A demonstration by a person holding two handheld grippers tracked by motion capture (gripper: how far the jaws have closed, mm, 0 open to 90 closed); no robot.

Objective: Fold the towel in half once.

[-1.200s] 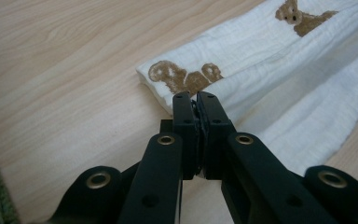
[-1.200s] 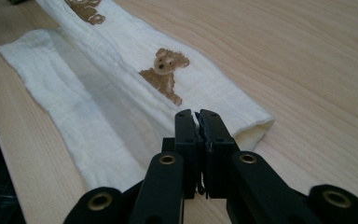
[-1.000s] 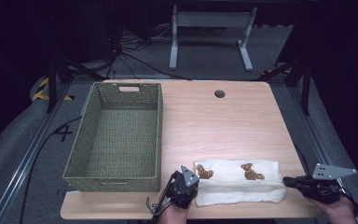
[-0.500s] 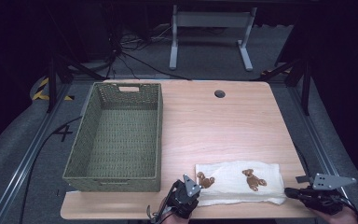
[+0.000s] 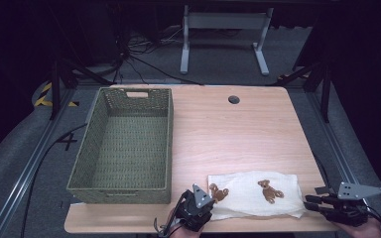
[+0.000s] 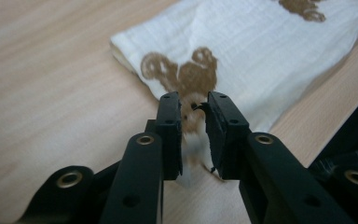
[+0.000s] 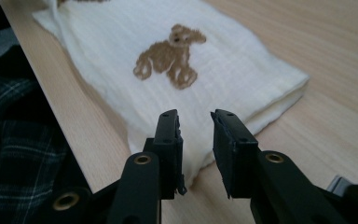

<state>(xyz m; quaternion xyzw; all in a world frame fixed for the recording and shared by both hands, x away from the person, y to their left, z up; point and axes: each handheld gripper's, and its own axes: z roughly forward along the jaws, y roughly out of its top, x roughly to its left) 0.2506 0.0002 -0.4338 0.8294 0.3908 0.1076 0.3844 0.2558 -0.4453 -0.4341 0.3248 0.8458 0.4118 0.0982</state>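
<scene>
Bear-print cloth drawn to the near table edge

The folded cloth (image 5: 253, 194) has been dragged nearer over the last second, away from the woven basket (image 5: 124, 144). Its left corner is pinched in the left gripper (image 6: 195, 122); the right gripper (image 7: 196, 126) is held parted, empty, over the right corner. A two-handed lift seems prepared.

A folded white cloth printed with brown teddy bears (image 5: 254, 201) lay flat at the lower right of the high view, near the table's front edge.

Dim room, grey floor (image 5: 20, 163)
</scene>
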